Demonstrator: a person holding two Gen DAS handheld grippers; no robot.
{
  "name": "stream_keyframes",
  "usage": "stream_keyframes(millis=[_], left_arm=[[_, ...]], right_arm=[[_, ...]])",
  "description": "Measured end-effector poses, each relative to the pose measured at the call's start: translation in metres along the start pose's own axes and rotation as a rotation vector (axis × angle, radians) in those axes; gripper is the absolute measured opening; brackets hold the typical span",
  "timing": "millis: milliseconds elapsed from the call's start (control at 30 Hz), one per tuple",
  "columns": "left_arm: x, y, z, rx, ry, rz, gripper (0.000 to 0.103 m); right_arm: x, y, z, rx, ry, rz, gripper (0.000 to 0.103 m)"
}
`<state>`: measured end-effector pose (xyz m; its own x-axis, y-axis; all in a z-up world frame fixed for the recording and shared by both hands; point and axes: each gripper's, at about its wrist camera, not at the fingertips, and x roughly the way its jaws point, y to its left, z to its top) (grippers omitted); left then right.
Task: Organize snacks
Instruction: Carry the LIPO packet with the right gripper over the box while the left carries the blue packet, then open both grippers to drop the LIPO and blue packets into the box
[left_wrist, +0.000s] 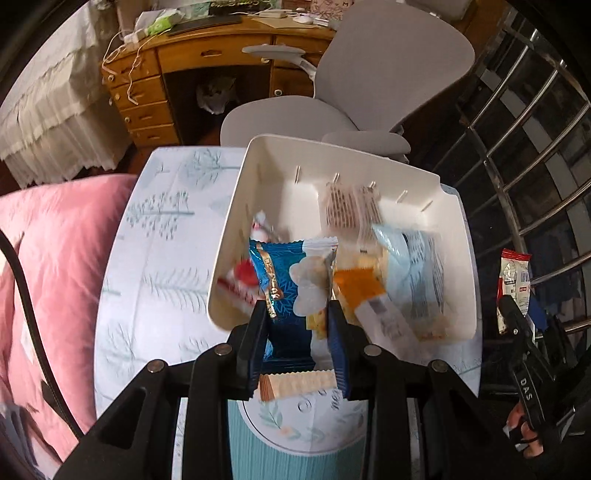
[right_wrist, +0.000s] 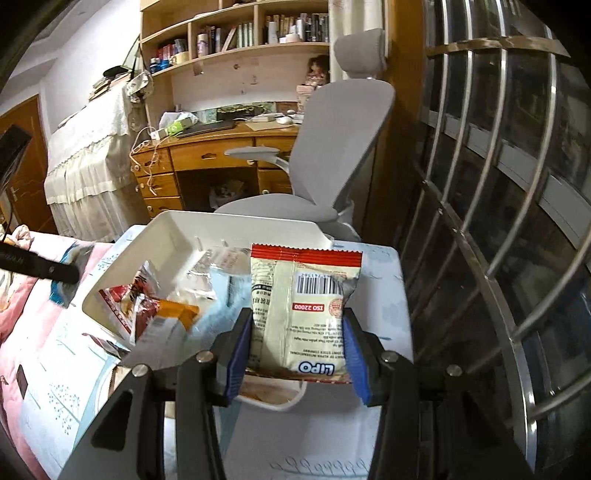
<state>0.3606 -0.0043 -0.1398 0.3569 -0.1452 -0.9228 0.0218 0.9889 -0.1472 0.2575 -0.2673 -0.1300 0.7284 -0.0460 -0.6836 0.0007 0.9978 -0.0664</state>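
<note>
A white plastic bin (left_wrist: 236, 206) stands on a small table with a tree-print cloth and holds several snack packets. My left gripper (left_wrist: 297, 310) is shut on a blue snack packet (left_wrist: 284, 273) at the bin's near edge. My right gripper (right_wrist: 297, 325) is shut on a cream and red Lipo packet (right_wrist: 303, 299), held upright just right of the bin (right_wrist: 173, 229). That packet also shows at the far right of the left wrist view (left_wrist: 513, 284). An orange packet (left_wrist: 356, 286) and pale blue packets (left_wrist: 413, 269) lie in the bin.
A teal round container (left_wrist: 295, 443) with a printed lid and a striped wafer packet (left_wrist: 295, 384) sit under my left gripper. A pink quilt (left_wrist: 48, 277) lies to the left. A grey office chair (right_wrist: 332, 155) and wooden desk (right_wrist: 207, 155) stand behind the table. Metal window bars (right_wrist: 480, 221) run along the right.
</note>
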Motion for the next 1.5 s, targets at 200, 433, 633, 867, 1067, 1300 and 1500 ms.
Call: stream_keyframes(millis=[200,433,633,867,1067,1300,1500], left_arm=[[0.013,-0.01,0.011,0.046,0.022,0.024,0.032],[0.014,-0.002,0.003,0.013,0.037,0.035,0.075],[0.006,0.012,-0.009,-0.009,0.04,0.035,0.076],[-0.014,0.033,-0.029,-0.025,0.03,0.014,0.078],[-0.024,0.058,-0.049,-0.009,0.039,-0.026,0.083],[-0.022,0.097,-0.069,-0.011,0.098,-0.132,0.083],[-0.024,0.127,-0.085,0.057,0.129,-0.187,0.083]], right_arm=[[0.012,0.011,0.008,-0.007,0.009,0.0,0.048],[0.015,0.013,0.001,0.023,0.046,0.033,0.073],[0.01,0.013,-0.006,0.07,0.088,0.024,0.073],[-0.002,0.015,-0.013,0.129,0.128,0.05,0.073],[-0.01,0.02,-0.024,0.205,0.175,0.065,0.073],[-0.025,0.04,-0.038,0.268,0.245,0.014,0.073],[-0.035,0.066,-0.056,0.399,0.3,-0.013,0.073]])
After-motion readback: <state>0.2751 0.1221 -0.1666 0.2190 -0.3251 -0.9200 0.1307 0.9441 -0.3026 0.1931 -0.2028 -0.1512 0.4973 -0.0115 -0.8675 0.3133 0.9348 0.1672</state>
